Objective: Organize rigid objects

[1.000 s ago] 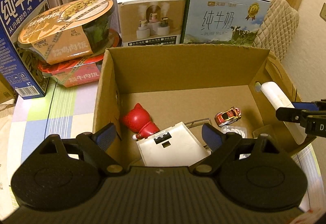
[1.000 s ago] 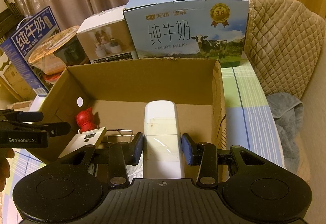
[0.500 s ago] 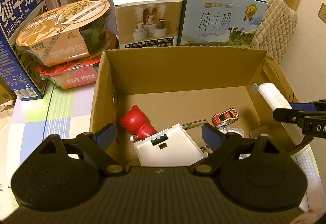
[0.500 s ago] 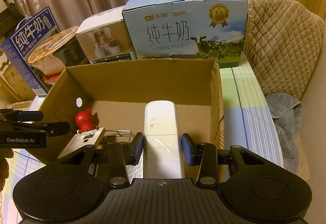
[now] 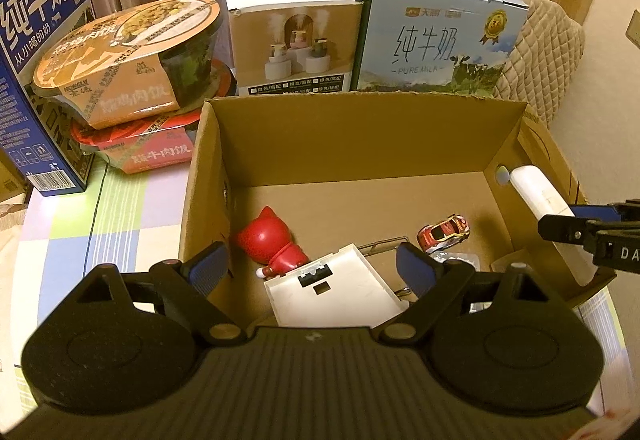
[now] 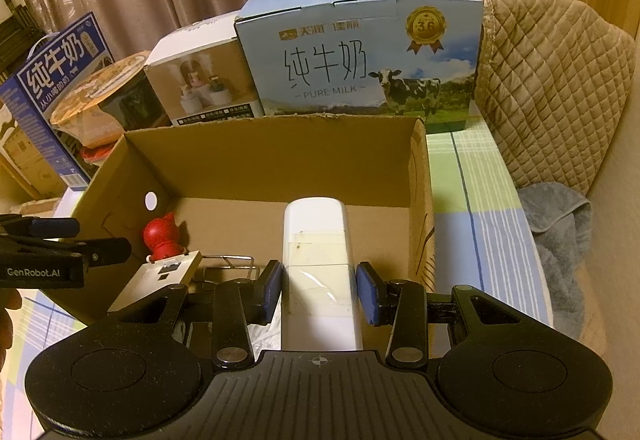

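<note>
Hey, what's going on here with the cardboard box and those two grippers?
A person is sorting small items into an open cardboard box. The right gripper holds a long white device over the box's right side. The left gripper is open and empty at the near edge. A red figurine, toy car and white flat case lie inside.

White oblong device (image 6: 316, 264) above cardboard box (image 6: 264, 151)

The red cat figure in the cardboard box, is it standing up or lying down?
Lying down. The red cat figure rests tipped over on the floor of the cardboard box, head toward the back wall, feet against the white plastic piece.
</note>
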### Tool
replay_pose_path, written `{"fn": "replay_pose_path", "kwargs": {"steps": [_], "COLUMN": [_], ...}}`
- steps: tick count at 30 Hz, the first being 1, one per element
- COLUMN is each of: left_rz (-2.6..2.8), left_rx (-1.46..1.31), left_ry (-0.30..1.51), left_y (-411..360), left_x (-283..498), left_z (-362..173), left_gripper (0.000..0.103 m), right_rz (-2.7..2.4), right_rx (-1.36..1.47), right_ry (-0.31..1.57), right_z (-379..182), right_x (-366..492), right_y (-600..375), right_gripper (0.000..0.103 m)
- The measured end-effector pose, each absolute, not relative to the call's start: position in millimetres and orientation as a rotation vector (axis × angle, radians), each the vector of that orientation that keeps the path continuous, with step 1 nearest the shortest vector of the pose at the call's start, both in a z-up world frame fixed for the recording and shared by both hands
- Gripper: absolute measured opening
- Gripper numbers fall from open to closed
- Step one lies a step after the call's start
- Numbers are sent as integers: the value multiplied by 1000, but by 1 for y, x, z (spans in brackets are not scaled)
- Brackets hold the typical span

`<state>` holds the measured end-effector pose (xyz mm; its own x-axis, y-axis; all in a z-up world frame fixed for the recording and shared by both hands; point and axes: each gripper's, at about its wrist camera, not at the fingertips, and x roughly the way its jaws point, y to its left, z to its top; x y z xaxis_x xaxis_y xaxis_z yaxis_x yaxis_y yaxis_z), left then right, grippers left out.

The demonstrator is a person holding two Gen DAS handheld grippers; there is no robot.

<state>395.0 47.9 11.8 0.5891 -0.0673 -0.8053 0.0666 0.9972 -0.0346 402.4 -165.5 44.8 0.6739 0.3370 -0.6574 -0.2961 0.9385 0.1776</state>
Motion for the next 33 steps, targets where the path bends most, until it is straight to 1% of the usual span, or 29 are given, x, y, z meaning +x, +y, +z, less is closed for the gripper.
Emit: {"fn": "replay_pose_path", "kwargs": {"steps": [10,11,12,13,14,18,22,28,33], "left_rz": [-75,-73,-69,-64,-62,-62,-66,-60,-23], "left_rx": [-9,-10,-10,-11,-13,-12,10,-1,2], "left_ry": [937,935,929,921,912,895,865,825,789], "left_y": [50,50,50,50,50,48,42,42,46], "left_x": [393,393,392,391,390,383,368,328,280], "left_z": [11,12,13,14,16,22,33,56,73], "left_gripper": [88,89,90,93,95,96,102,102,102], "right_rz": [343,359,364,356,350,339,319,323,315], "right_rx": [96,106,109,110,116,129,132,134,95], "right_ry": [736,722,711,698,684,681,693,690,679], "right_z": [40,41,42,44,45,50,54,67,75], "right_x": [407,407,407,407,405,401,391,356,308], "right_y": [-171,-173,-174,-175,-176,-182,-187,-193,-195], "right_gripper": [38,42,48,62,66,66,67,70,74]}}
